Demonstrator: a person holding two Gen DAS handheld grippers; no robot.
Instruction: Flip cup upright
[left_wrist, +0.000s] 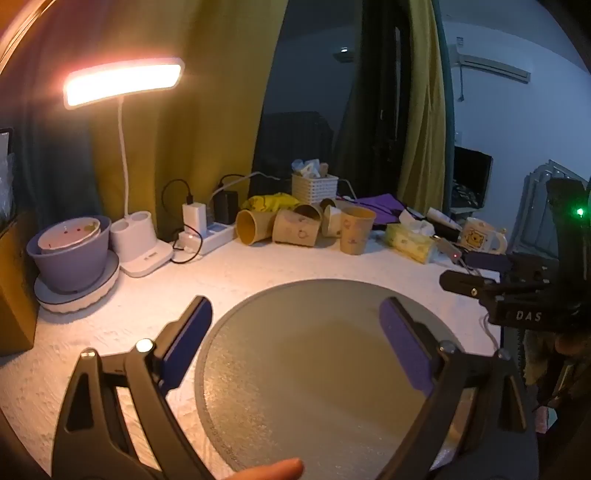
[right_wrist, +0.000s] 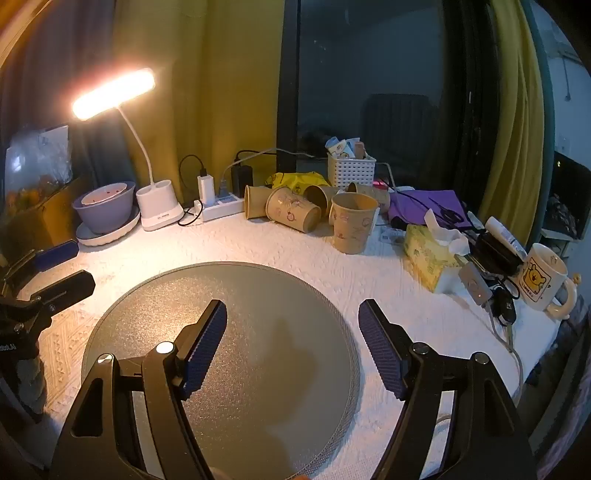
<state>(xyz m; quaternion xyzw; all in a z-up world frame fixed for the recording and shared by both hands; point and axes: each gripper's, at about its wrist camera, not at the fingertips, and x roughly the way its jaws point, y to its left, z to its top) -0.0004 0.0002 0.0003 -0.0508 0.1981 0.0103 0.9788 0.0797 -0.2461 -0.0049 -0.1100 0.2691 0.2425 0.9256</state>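
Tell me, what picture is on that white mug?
A yellow cartoon bear on the white mug, clearest in the right wrist view.

Round grey mat (right_wrist: 258, 332) lying bare ahead; paper cups (right_wrist: 325, 214) crowding far bench edge, tissue box (right_wrist: 428, 254) and mug (right_wrist: 543, 280) blocking right.

The round grey mat (left_wrist: 295, 369) runs off the bottom of the frame. Behind the lying cups (right_wrist: 291, 208), more cups hide. The basket (right_wrist: 351, 171) things are too small to tell.
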